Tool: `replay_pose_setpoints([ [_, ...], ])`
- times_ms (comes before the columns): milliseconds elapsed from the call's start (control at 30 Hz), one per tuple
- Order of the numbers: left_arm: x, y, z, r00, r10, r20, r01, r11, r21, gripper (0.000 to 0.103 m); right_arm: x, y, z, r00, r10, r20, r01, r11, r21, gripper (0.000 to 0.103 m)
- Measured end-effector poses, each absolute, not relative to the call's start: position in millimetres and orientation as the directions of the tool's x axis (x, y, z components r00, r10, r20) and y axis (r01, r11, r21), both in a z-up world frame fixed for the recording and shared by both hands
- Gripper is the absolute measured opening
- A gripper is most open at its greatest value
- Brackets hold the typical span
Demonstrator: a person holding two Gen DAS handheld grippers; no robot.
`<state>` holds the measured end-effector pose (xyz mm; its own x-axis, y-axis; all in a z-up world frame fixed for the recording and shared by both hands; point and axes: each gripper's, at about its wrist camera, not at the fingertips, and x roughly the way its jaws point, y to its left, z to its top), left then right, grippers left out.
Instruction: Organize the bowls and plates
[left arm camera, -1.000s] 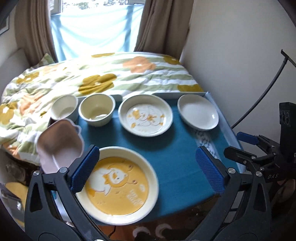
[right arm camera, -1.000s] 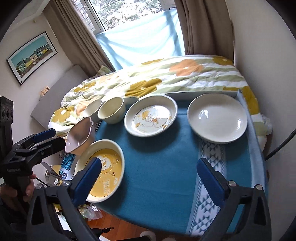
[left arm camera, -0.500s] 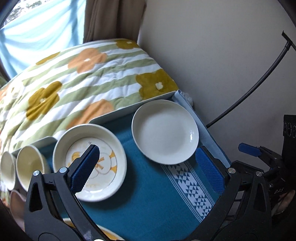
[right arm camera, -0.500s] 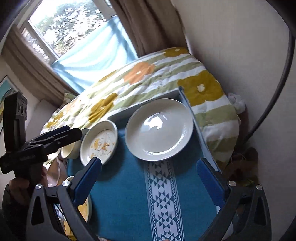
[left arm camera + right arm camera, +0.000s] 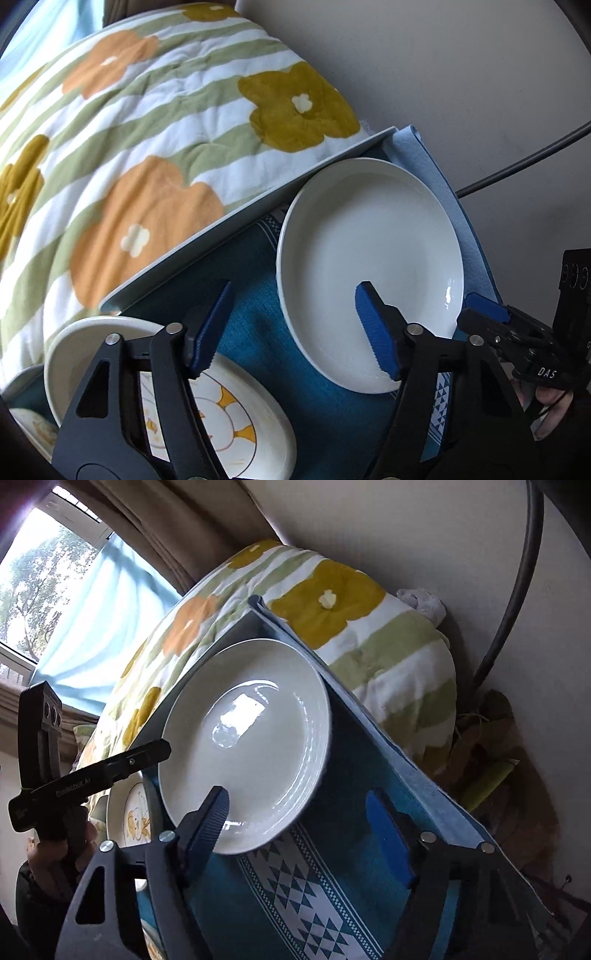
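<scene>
- Left wrist view — left gripper (image 5: 295,328) points steeply down over the teal cloth (image 5: 258,325). Its jaws have just been closing and stand about half open; the plain white plate (image 5: 369,258) has its near-left rim between them, right pad over the plate's well, left pad off it over the cloth. No pad pressing that I can see.
- Printed plate (image 5: 236,417) at 7 o'clock, partly behind the left finger.
- Flowered quilt (image 5: 147,147) from 9 to 12 o'clock.
- Right wrist view — right gripper (image 5: 303,830), jaws also just closing, roughly half open. Left pad overlaps the plain white plate's near rim at 7 o'clock; right pad over bare cloth. Grip not made.
</scene>
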<state>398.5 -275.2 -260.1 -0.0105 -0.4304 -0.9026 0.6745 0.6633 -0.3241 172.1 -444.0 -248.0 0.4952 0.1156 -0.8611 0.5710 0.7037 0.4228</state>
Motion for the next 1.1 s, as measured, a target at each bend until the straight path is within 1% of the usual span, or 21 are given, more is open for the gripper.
replay_pose_setpoints([
  [33,400.3,-276.3,-262.8,-0.014,-0.427,-0.904,0.677,0.661,-0.323,0.058,173.1,-444.8,-250.6,0.492,0.106,-0.864,0.582,0.698,0.417,0.066],
  [100,401.3,-278.9,-266.5,-0.034,-0.433,-0.901,0.680,0.651,-0.338,0.052,175.2,-446.2,-255.0,0.492,0.102,-0.865,0.592,0.690,0.417,0.056],
  [133,402.5,-280.4,-268.1,-0.038,-0.435,-0.900,0.682,0.647,-0.342,0.051,176.3,-446.5,-255.9,0.491,0.097,-0.866,0.595,0.688,0.415,0.055],
  [233,404.1,-281.8,-270.5,-0.044,-0.439,-0.897,0.686,0.639,-0.347,0.046,177.9,-447.2,-257.2,0.490,0.075,-0.868,0.607,0.685,0.402,0.046],
  [300,405.1,-281.6,-272.0,-0.054,-0.446,-0.893,0.684,0.635,-0.359,0.034,179.3,-449.2,-260.6,0.491,0.079,-0.867,0.612,0.677,0.409,0.038],
  [333,406.5,-281.3,-273.0,-0.056,-0.448,-0.892,0.684,0.634,-0.361,0.033,180.5,-449.8,-262.2,0.487,0.079,-0.870,0.615,0.675,0.406,0.033],
  [367,406.8,-281.7,-273.7,-0.057,-0.448,-0.892,0.686,0.632,-0.361,0.030,181.5,-449.1,-263.0,0.485,0.078,-0.871,0.617,0.675,0.405,0.032],
  [400,407.2,-282.5,-274.6,-0.058,-0.448,-0.892,0.688,0.629,-0.361,0.026,181.4,-448.6,-263.4,0.487,0.078,-0.870,0.618,0.673,0.406,0.028],
  [500,406.7,-284.1,-276.8,-0.045,-0.438,-0.898,0.698,0.629,-0.342,0.019,183.7,-446.2,-265.3,0.488,0.073,-0.870,0.614,0.680,0.401,0.018],
  [600,405.2,-286.9,-279.2,-0.033,-0.430,-0.902,0.704,0.631,-0.326,0.016,185.8,-446.0,-268.2,0.483,0.078,-0.872,0.612,0.682,0.401,0.017],
  [733,402.2,-289.0,-277.3,-0.004,-0.418,-0.908,0.717,0.632,-0.294,0.016,187.2,-447.2,-269.5,0.483,0.093,-0.871,0.601,0.688,0.407,0.017],
  [1100,390.4,-285.2,-260.5,0.072,-0.419,-0.905,0.725,0.645,-0.242,0.017,186.5,-443.9,-258.0,0.506,0.078,-0.859,0.536,0.752,0.383,0.017],
])
